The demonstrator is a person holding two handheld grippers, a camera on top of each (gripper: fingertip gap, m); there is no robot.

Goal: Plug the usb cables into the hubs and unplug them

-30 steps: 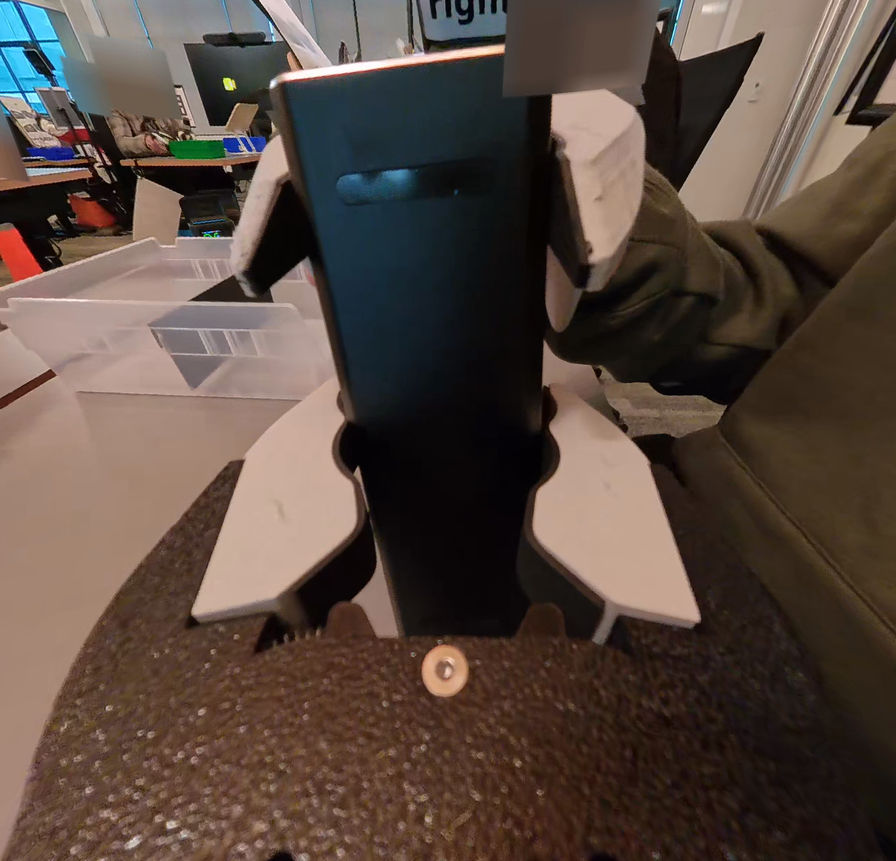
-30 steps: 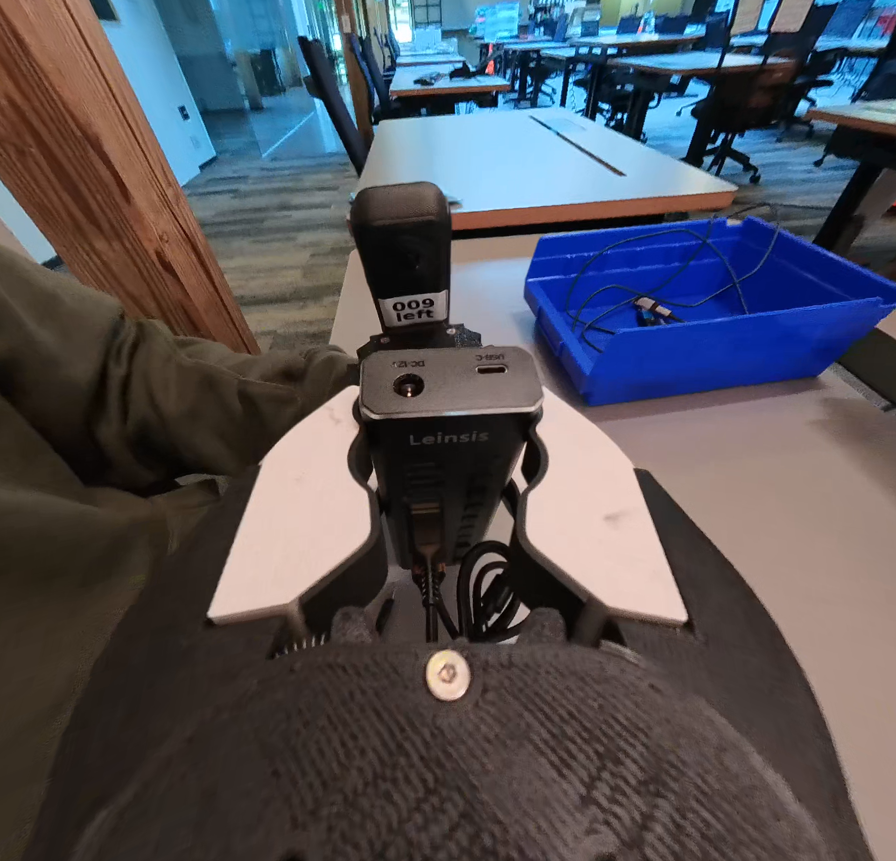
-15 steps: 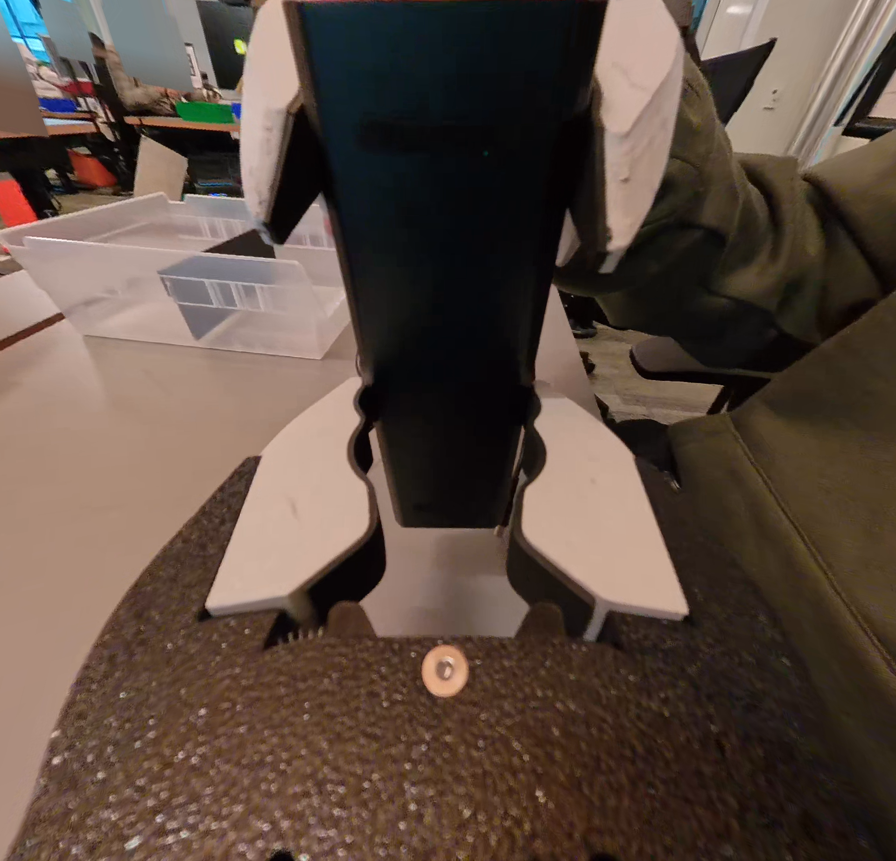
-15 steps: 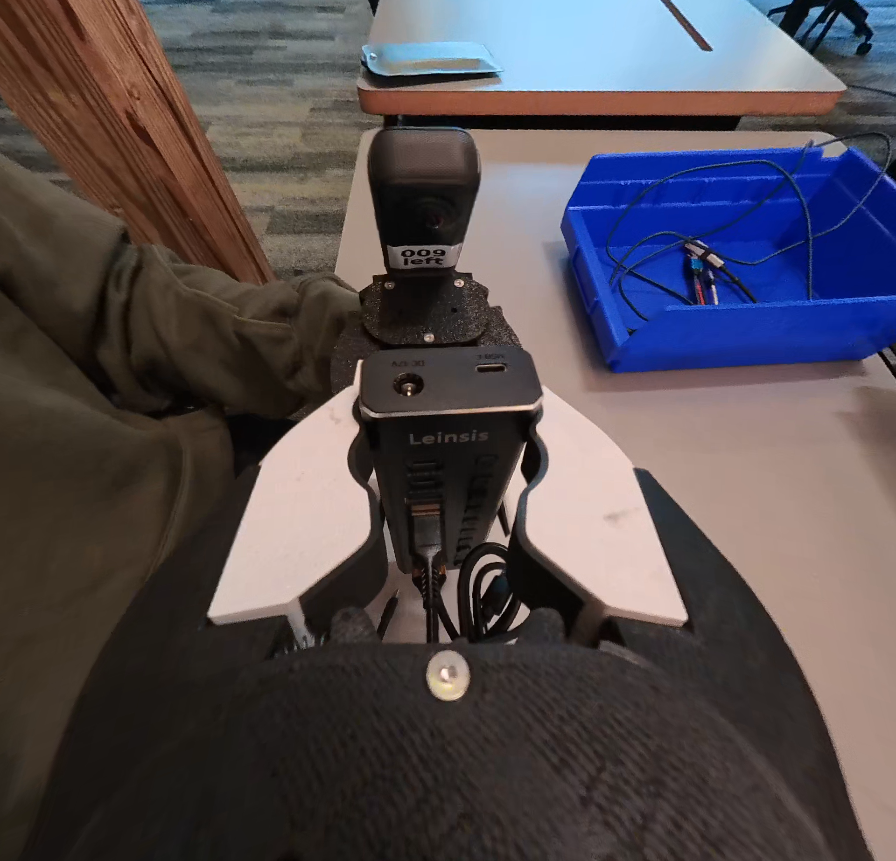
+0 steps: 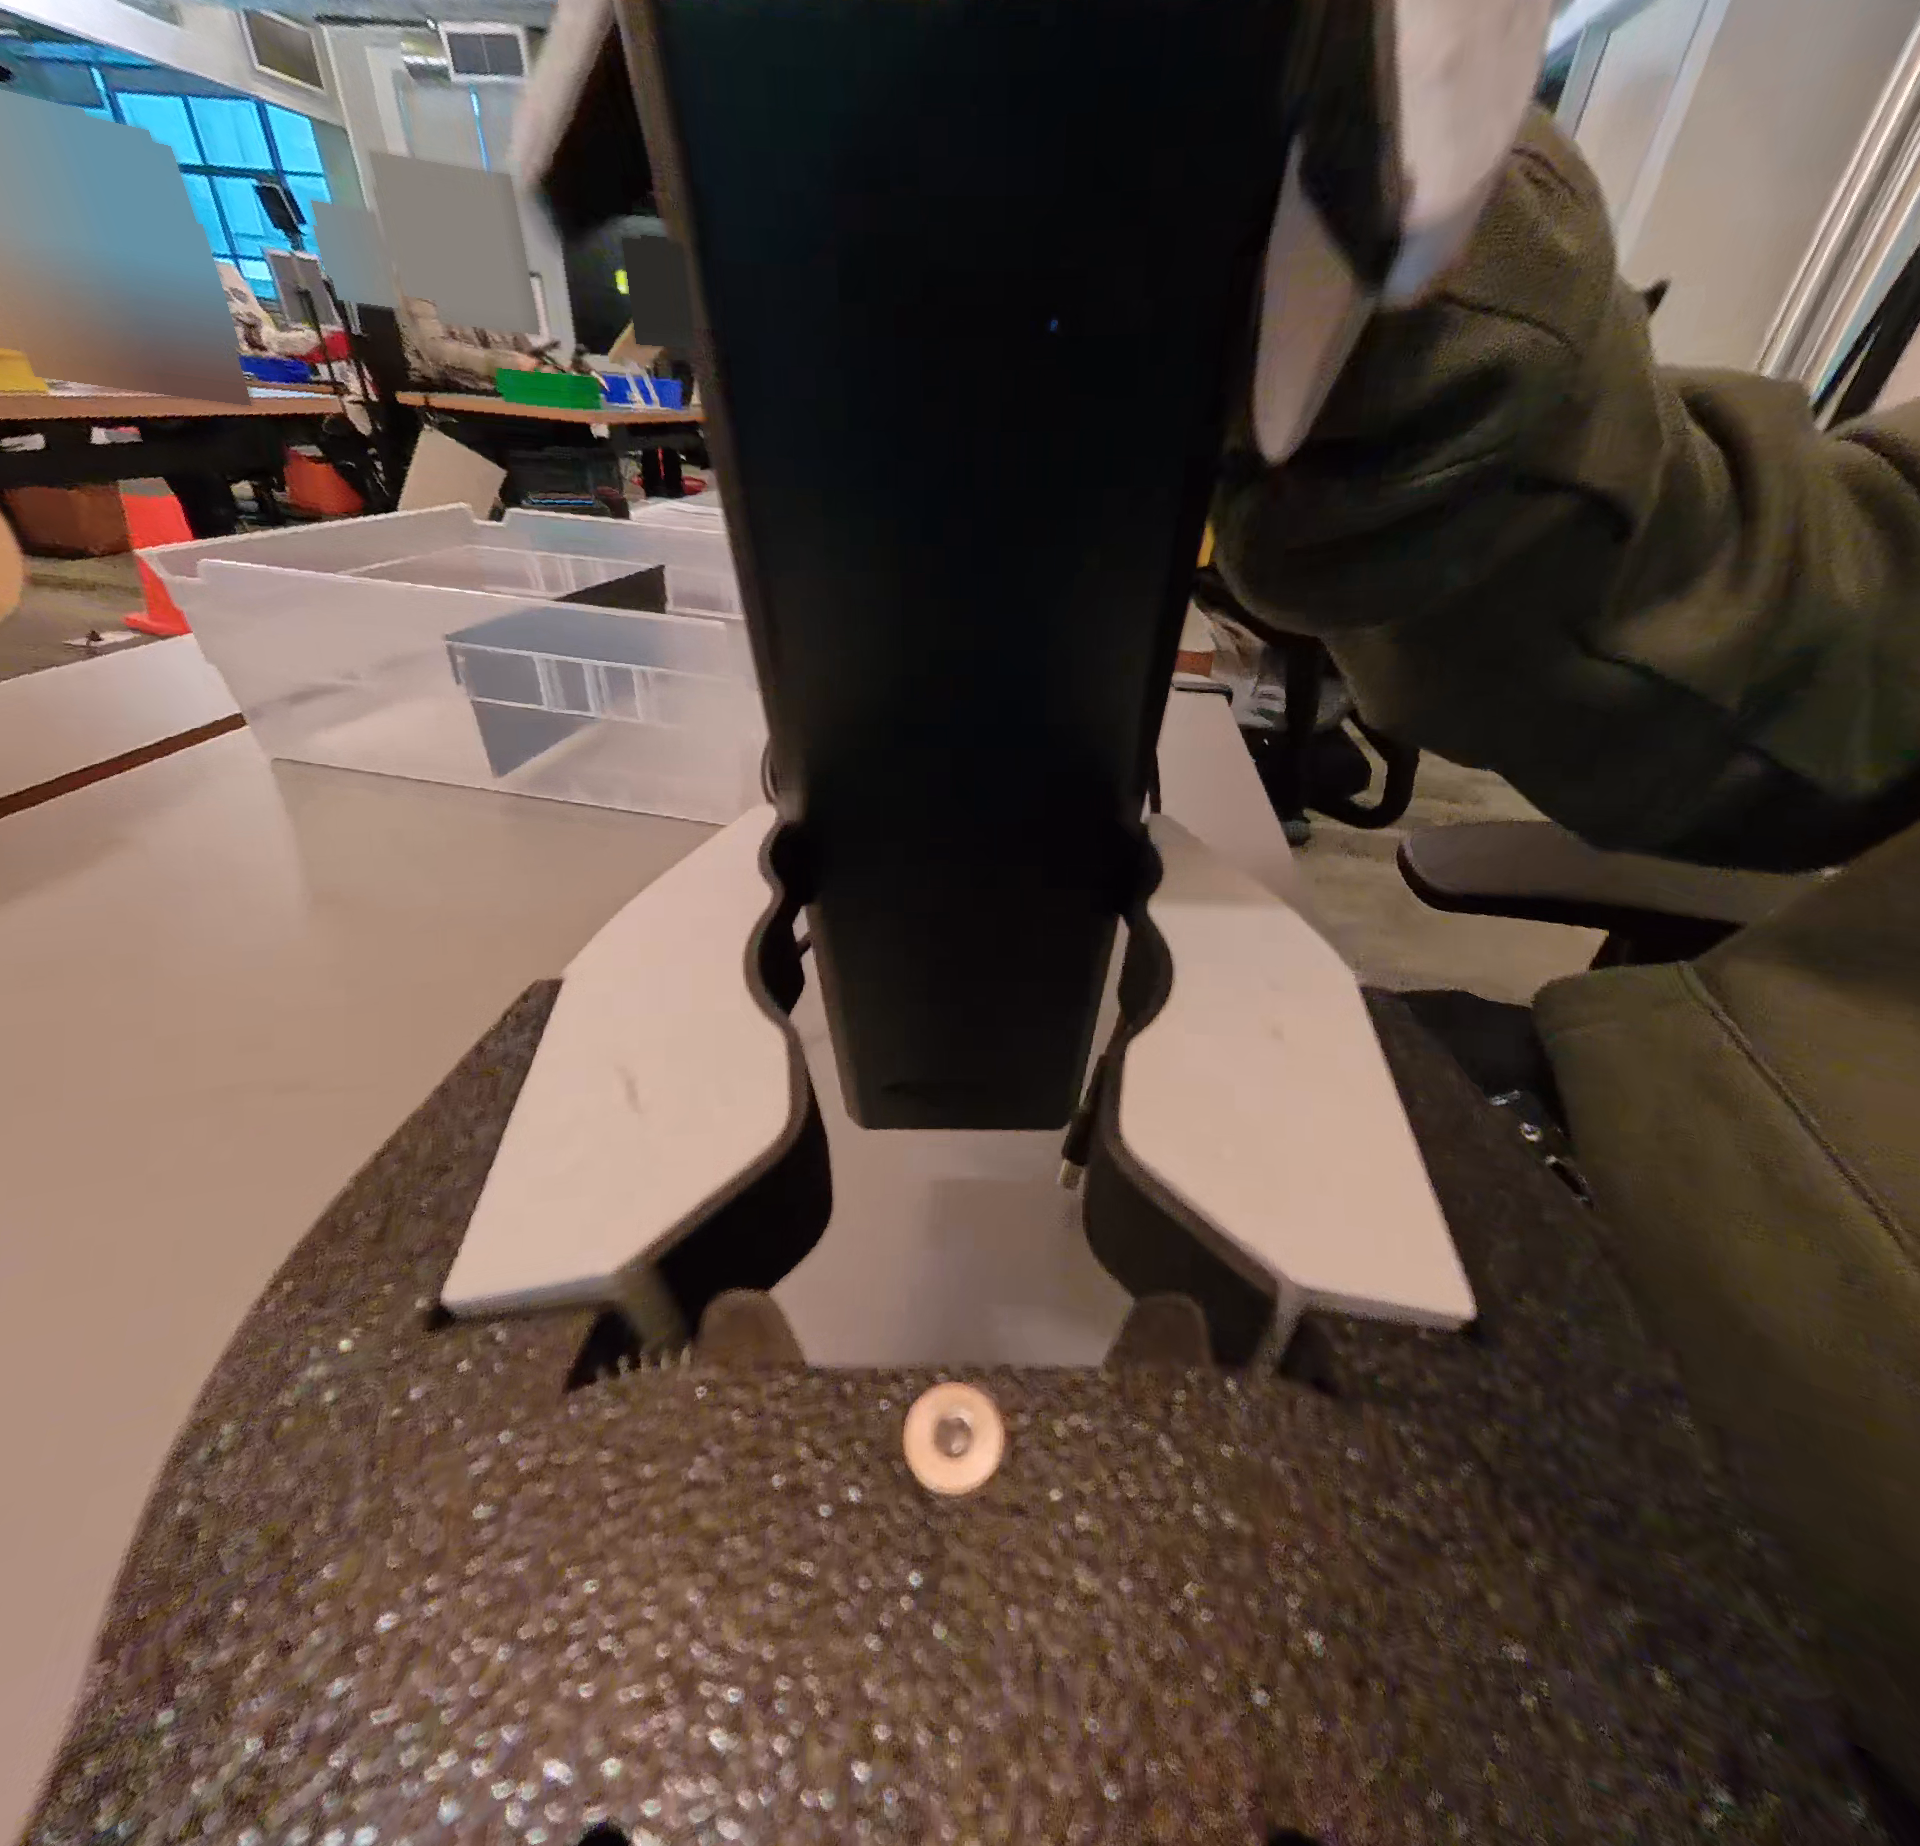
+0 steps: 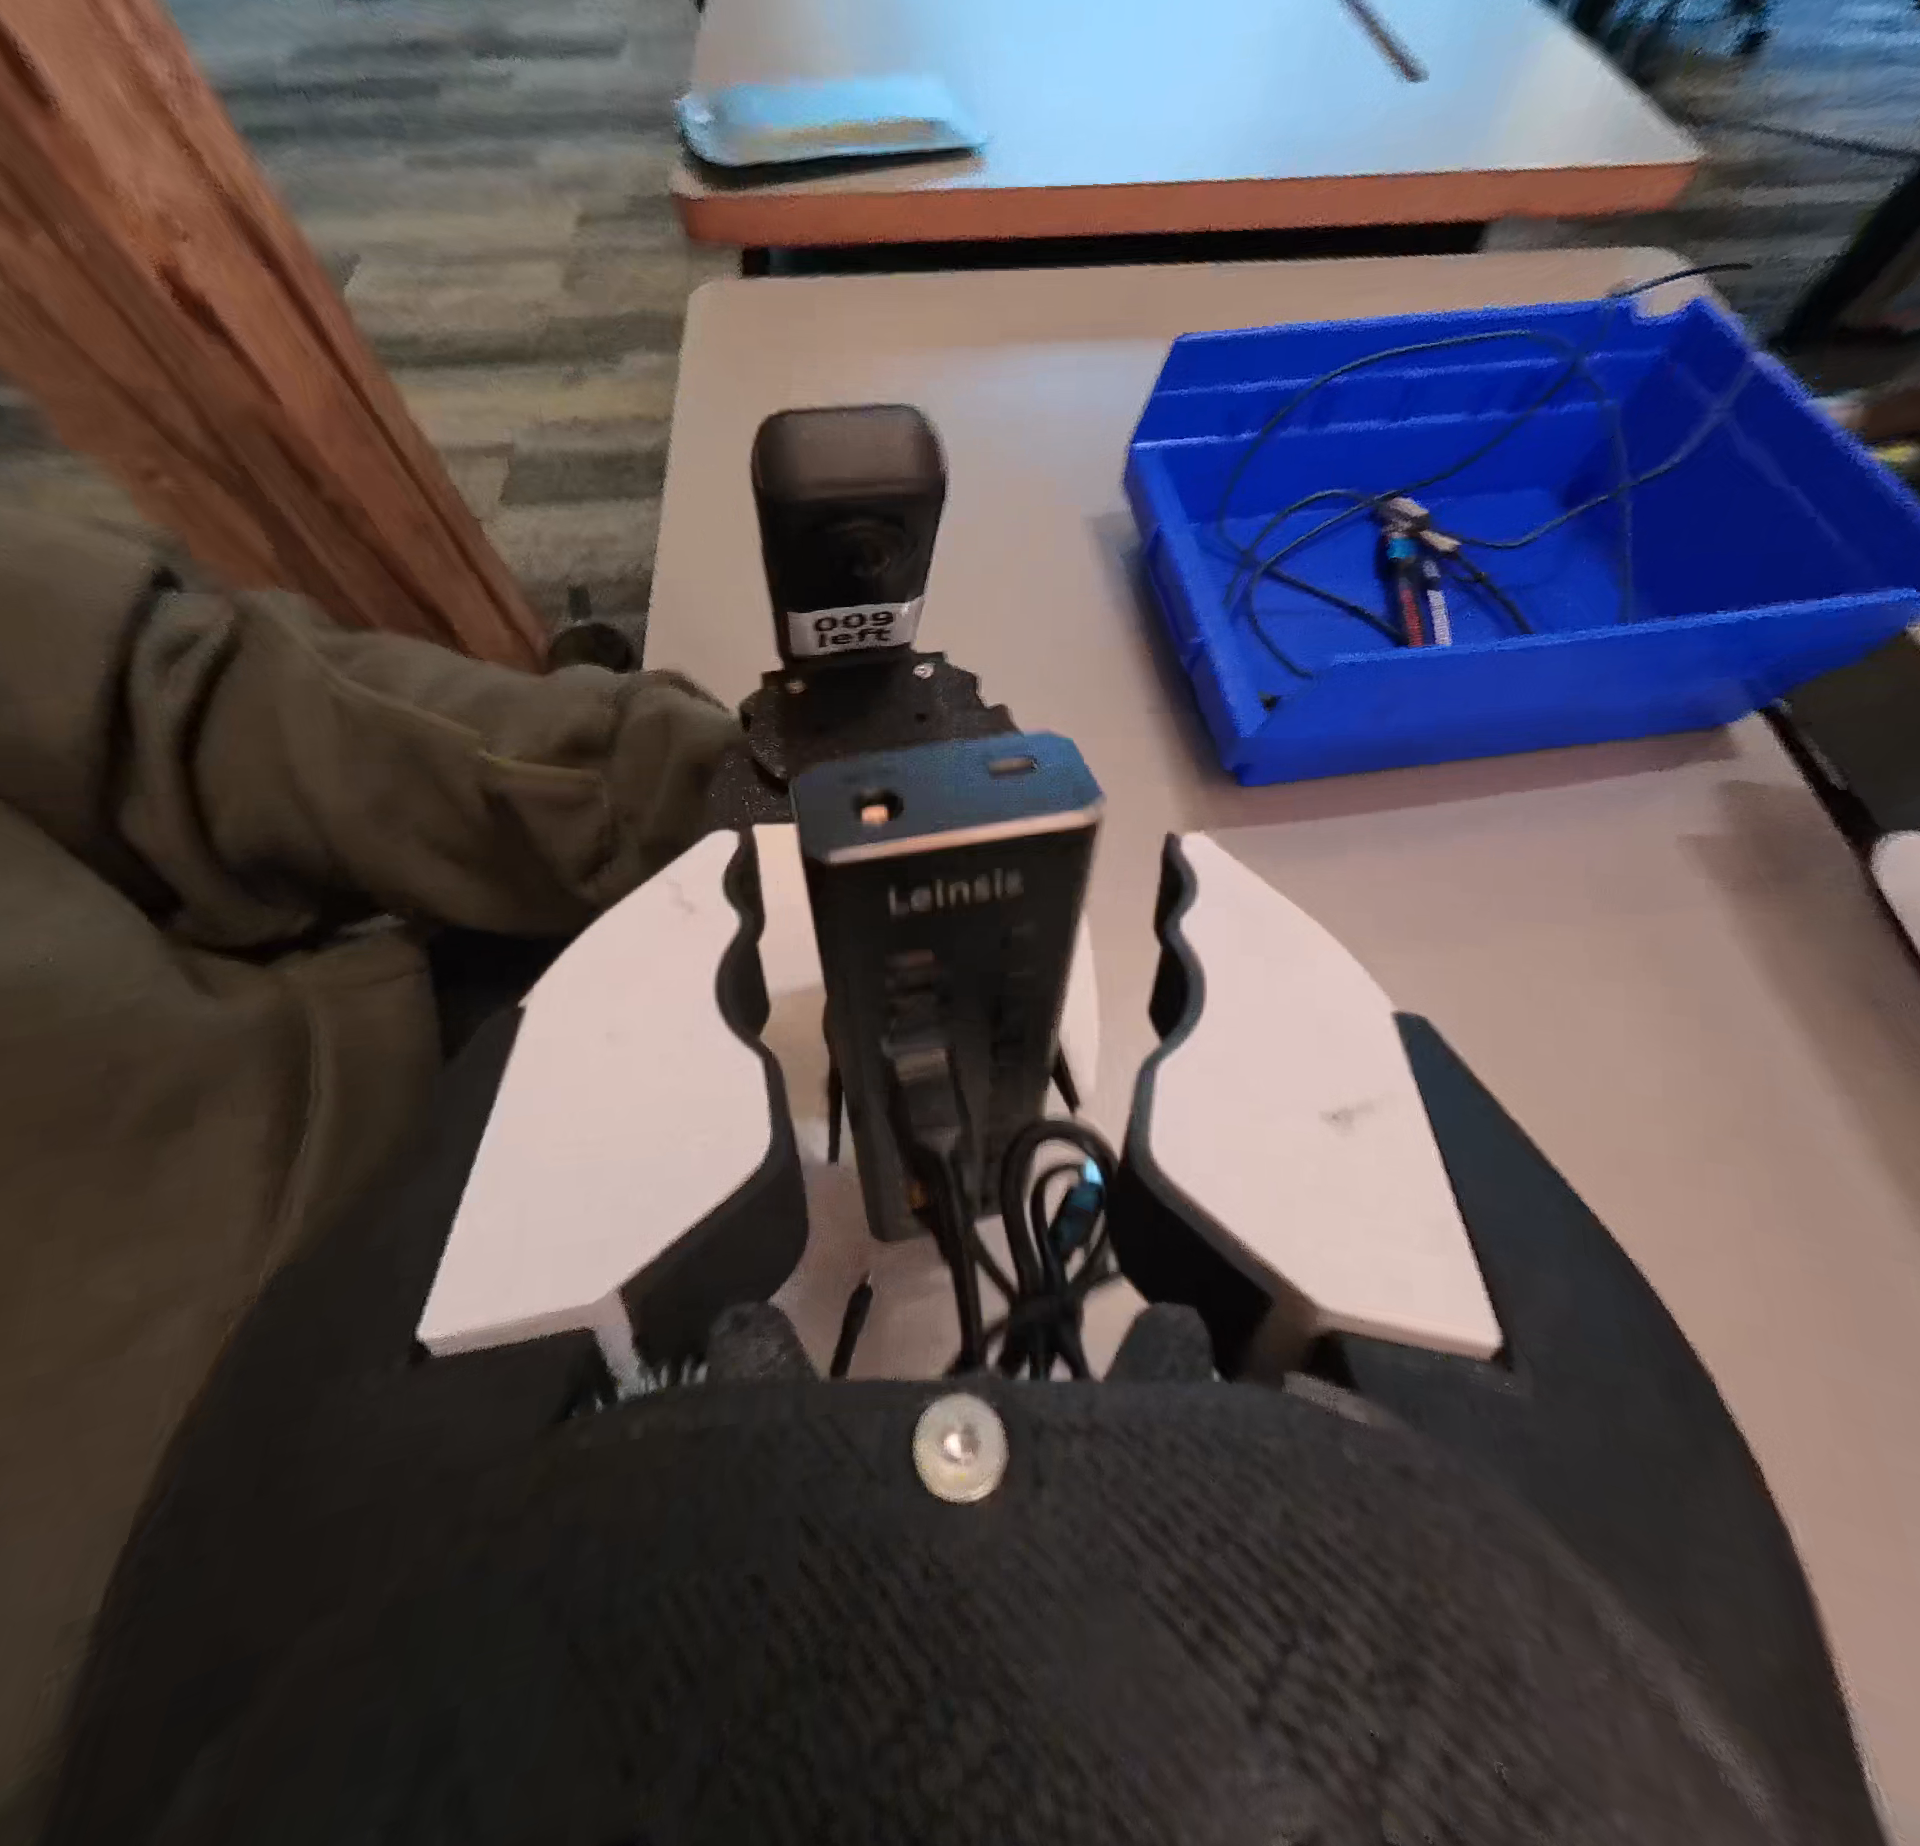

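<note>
A black USB hub (image 6: 945, 965) stands between both grippers above the grey table (image 6: 1455, 965). Its flat black back (image 5: 966, 446) fills the left wrist view. My left gripper (image 5: 961, 861) is shut on the hub's lower end. My right gripper (image 6: 956, 861) is open, with a gap on each side of the hub. Its white fingers (image 5: 1444, 113) show spread at the hub's far end in the left wrist view. A black USB cable (image 6: 1039, 1235) is plugged into the hub's face and coils below it. A loose plug tip (image 5: 1075, 1157) hangs by the left gripper's right finger.
A blue bin (image 6: 1507, 705) holding thin cables (image 6: 1413, 570) sits at the table's right. A clear plastic bin (image 5: 416, 643) stands on the table far left. A wooden post (image 6: 208, 394), olive sleeves (image 6: 364, 736) and a chair seat (image 5: 1558, 882) are close by.
My right gripper has opened and let go of the hub. The left gripper still holds it, now nearer its end. The right wrist view has tilted down toward the table.
</note>
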